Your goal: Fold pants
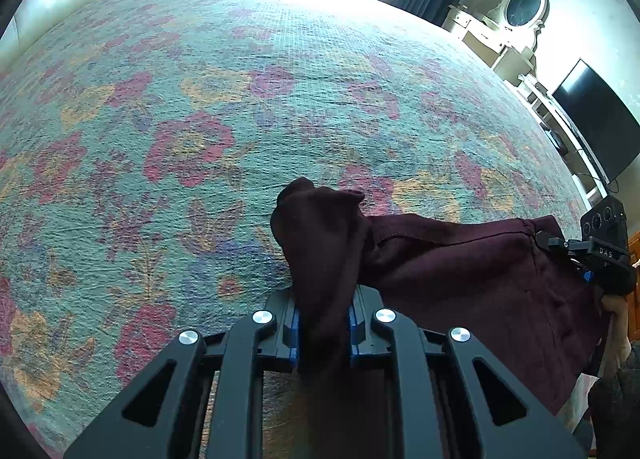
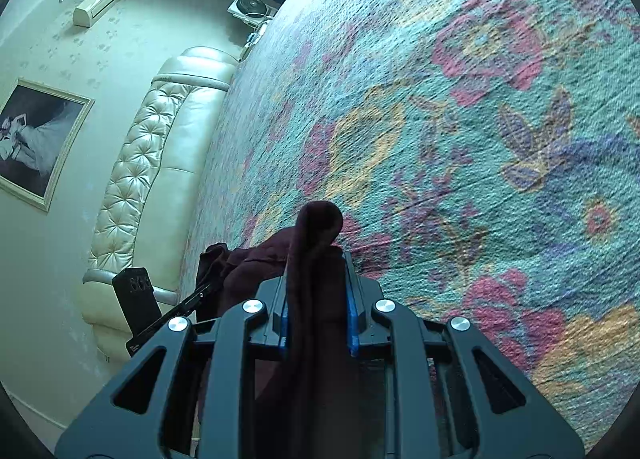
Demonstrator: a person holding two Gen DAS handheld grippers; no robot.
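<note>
Dark maroon pants [image 1: 460,279] hang stretched between my two grippers above a flowered bedspread [image 1: 240,99]. My left gripper [image 1: 323,323] is shut on a bunched corner of the cloth, which sticks up past the blue pads [image 1: 295,335]. In the left wrist view the right gripper [image 1: 560,245] pinches the other corner at the far right. In the right wrist view my right gripper [image 2: 318,311] is shut on a fold of the pants [image 2: 316,243], and the left gripper [image 2: 200,295] shows at the lower left holding the cloth's other end.
The bedspread [image 2: 480,139] covers a wide bed with a cream tufted headboard [image 2: 136,163]. A dressing table with an oval mirror [image 1: 524,7] and a dark screen [image 1: 600,119] stand beyond the bed's right edge. A framed picture [image 2: 36,139] hangs on the wall.
</note>
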